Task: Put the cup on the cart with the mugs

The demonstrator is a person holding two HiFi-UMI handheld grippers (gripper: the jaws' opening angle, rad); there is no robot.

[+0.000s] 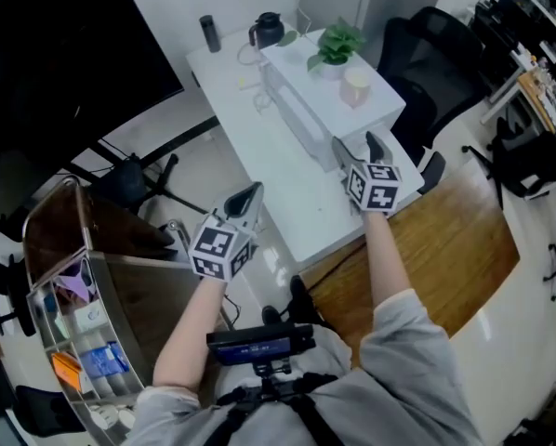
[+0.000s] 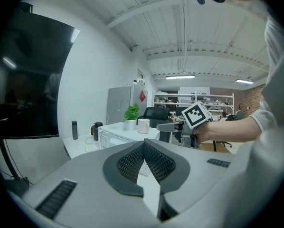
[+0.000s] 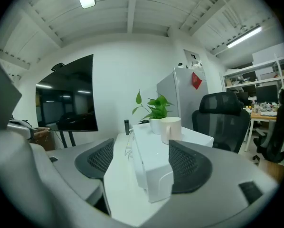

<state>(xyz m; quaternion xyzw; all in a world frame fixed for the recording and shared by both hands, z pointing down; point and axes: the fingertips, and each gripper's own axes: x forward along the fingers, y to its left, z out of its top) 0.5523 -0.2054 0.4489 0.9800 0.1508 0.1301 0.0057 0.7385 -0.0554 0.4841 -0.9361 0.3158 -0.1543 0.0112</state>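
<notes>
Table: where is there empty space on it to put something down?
The near end of the table, in front of the microwave, is bare. So is the strip along the microwave's left side. The far end is crowded with a bottle and a kettle. The microwave's top already holds a plant and a cup.

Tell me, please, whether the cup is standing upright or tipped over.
Upright: the cup stands on its base atop the white box.
</notes>
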